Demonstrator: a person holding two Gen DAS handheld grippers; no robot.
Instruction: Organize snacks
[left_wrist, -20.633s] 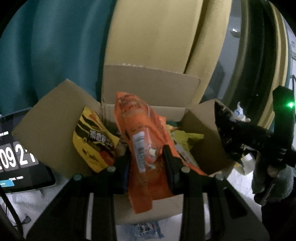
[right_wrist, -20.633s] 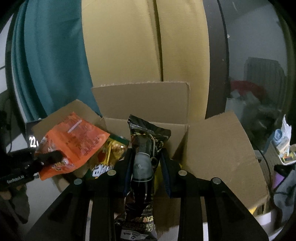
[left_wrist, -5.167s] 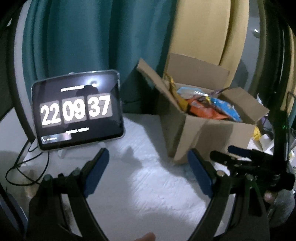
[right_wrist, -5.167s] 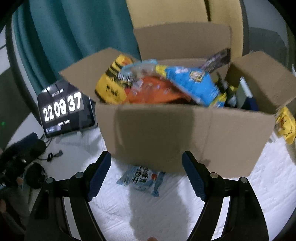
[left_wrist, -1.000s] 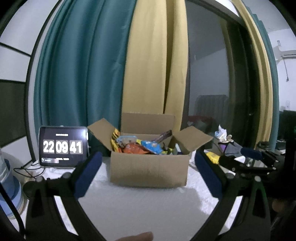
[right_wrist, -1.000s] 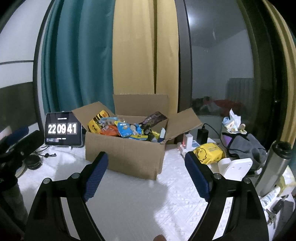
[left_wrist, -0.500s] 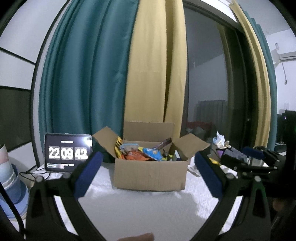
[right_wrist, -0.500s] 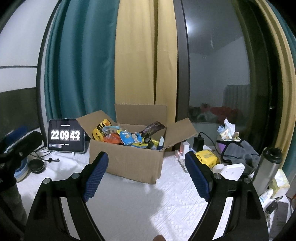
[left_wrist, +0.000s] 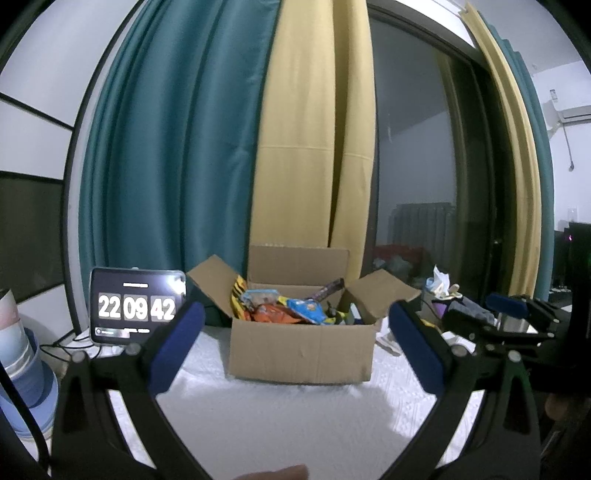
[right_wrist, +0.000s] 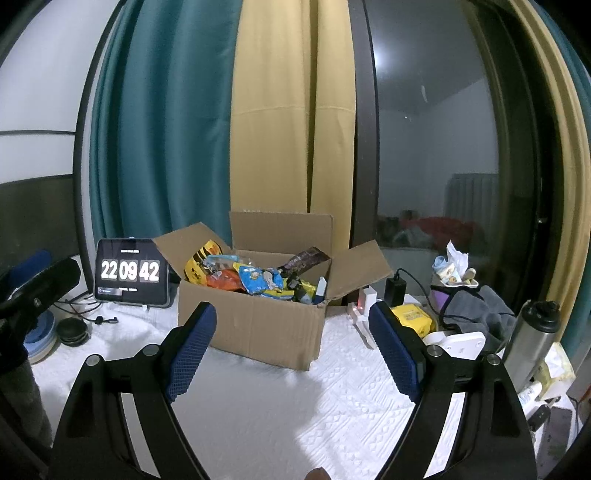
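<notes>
Cardboard box full of snack packets; both grippers back from it, fingers wide, empty. Sorting looks finished; nothing left outside.

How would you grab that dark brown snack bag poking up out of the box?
Pinch the dark brown snack bag by its raised free end, coming from above the cardboard box. That end tilts above the other packets, so the tongs could close on its flat sides; the buried lower part is probably harder to reach.

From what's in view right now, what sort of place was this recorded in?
Probably a room in a home, likely a bedroom. Floor-length teal and yellow curtains hang beside a dark window, and the cardboard box sits among a water bottle and a charger.
</notes>
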